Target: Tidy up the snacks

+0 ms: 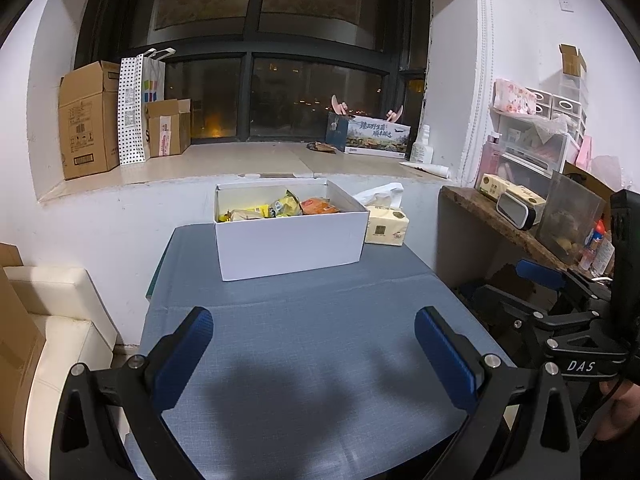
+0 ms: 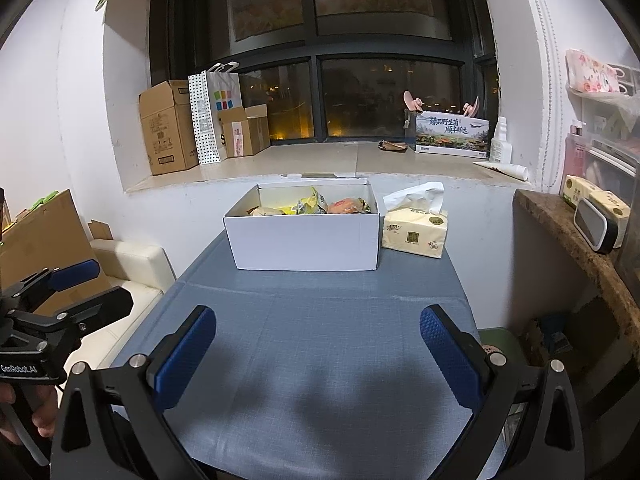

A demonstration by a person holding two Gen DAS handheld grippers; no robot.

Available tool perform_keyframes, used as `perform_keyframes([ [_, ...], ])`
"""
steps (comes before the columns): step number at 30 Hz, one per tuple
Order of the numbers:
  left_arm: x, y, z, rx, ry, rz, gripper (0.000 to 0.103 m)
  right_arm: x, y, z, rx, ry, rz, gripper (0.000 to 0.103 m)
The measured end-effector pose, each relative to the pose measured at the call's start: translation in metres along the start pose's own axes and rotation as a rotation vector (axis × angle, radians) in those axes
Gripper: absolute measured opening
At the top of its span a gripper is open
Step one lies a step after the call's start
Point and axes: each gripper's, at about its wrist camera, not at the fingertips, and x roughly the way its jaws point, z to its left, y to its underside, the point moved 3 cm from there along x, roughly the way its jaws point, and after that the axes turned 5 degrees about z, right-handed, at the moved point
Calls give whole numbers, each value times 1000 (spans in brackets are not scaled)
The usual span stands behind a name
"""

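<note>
A white cardboard box [image 1: 290,242] [image 2: 304,240] stands at the far end of the blue-grey table [image 1: 312,360] [image 2: 320,360]. Inside it lie several snack packets: yellow ones [image 1: 286,205] [image 2: 310,204] and an orange one [image 1: 318,206] [image 2: 346,206]. My left gripper [image 1: 314,354] is open and empty, held above the near part of the table. My right gripper [image 2: 318,356] is open and empty too, also over the near table. Each gripper shows at the edge of the other's view, the right [image 1: 532,292] and the left [image 2: 86,286].
A tissue pack [image 1: 386,229] [image 2: 416,232] sits right of the box. A wooden shelf [image 1: 500,216] [image 2: 580,240] with clutter is at the right, a cream sofa [image 1: 60,320] [image 2: 128,264] at the left. Cardboard boxes [image 1: 88,120] stand on the windowsill behind.
</note>
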Motion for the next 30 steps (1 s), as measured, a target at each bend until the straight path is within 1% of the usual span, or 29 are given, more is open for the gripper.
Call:
perform_keyframes([
  [9,0,1,0,-2,-18,-3,103,0,1,1,1,-1,7,103],
  [21,0,0,-2,3,-7,-4,103,2,1,1,-1,-7,11,103],
  [30,1,1,-1,2,-12,-1,103,2,0,0,3,-5,16,103],
])
